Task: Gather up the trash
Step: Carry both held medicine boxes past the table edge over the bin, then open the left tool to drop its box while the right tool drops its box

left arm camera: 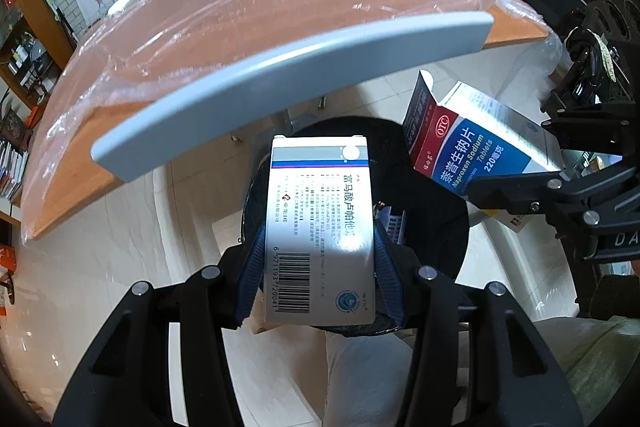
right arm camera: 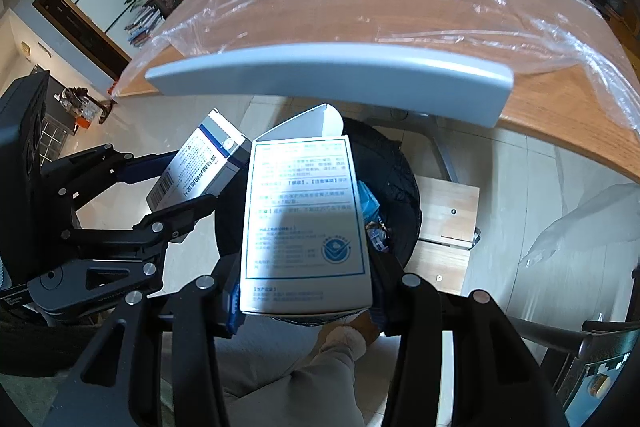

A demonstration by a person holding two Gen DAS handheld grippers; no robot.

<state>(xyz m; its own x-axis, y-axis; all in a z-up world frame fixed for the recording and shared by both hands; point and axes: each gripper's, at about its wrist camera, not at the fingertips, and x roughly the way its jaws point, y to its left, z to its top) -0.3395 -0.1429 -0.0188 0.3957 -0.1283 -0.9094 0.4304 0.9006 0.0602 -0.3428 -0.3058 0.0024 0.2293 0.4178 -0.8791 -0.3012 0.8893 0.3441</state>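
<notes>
My left gripper [left arm camera: 320, 251] is shut on a white medicine box with a barcode [left arm camera: 320, 227] and holds it over a black trash bin [left arm camera: 436, 227] on the floor. My right gripper [right arm camera: 304, 291] is shut on an opened blue-and-red Naproxen Sodium box [right arm camera: 304, 223], also above the bin [right arm camera: 396, 183]. In the left wrist view that box [left arm camera: 472, 147] and the right gripper [left arm camera: 532, 187] show at the right. In the right wrist view the left gripper [right arm camera: 176, 187] and its box [right arm camera: 200, 163] show at the left. Some trash lies in the bin.
A wooden table [left arm camera: 248, 27] covered with clear plastic film, with a grey front rail [left arm camera: 280, 83], stands just beyond the bin. A small wooden stool [right arm camera: 448, 223] sits right of the bin. My legs [right arm camera: 288, 379] are below. Shelves and plants line the walls.
</notes>
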